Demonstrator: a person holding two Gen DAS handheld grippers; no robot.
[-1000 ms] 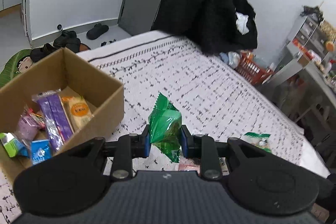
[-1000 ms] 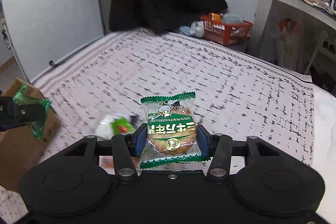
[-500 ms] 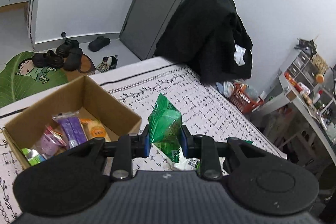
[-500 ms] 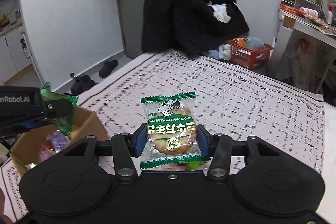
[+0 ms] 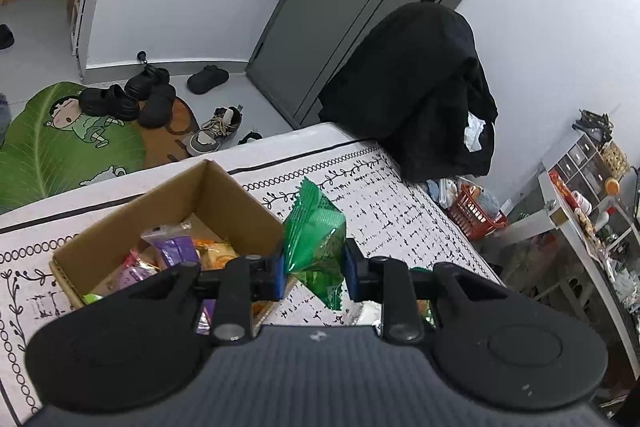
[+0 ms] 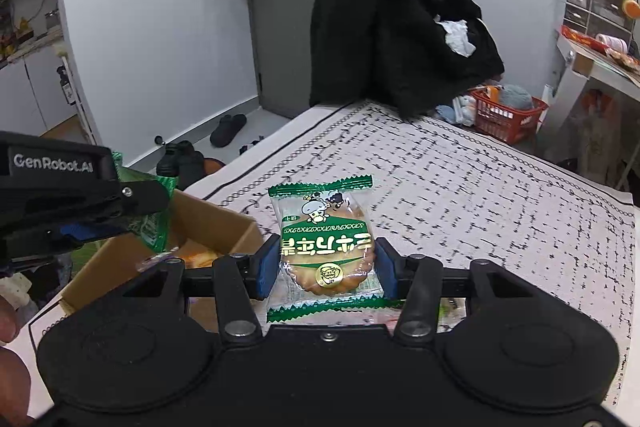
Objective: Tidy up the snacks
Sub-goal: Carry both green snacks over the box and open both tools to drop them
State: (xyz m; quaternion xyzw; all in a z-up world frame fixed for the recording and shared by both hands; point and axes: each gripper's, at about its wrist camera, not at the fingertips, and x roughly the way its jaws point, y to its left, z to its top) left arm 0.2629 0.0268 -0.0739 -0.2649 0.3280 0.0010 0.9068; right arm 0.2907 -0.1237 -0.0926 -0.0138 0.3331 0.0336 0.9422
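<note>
Gripping a crinkled green packet (image 5: 316, 239), the left gripper (image 5: 314, 269) has its blue pads pressed against both sides of the wrapper, which stands upright between them, held in the air near the right wall of the cardboard box (image 5: 236, 195). That box sits open on the patterned tablecloth (image 5: 400, 203), with several snacks inside: a purple packet (image 5: 174, 247) and an orange-labelled one (image 5: 218, 253) among them; the rest are partly hidden behind the gripper body. From the right wrist view, the left gripper (image 6: 104, 223) comes in from the left edge above the box (image 6: 216, 223), its green packet (image 6: 154, 223) hanging over the box's near corner. Right gripper (image 6: 327, 267) is clamped on a clear packet with green trim (image 6: 324, 243), a round golden pastry visible inside, printed text upside down to the camera. This packet is held off the table, just right of the box. More wrappers lie on the cloth beneath the grippers, mostly hidden. Beyond the table's far end, a black coat (image 6: 400, 27) is heaped high. A red basket (image 6: 508, 115) stands on the floor at right, with shoes (image 5: 132, 99) and a green leaf mat (image 5: 60, 155) on the floor at left.
</note>
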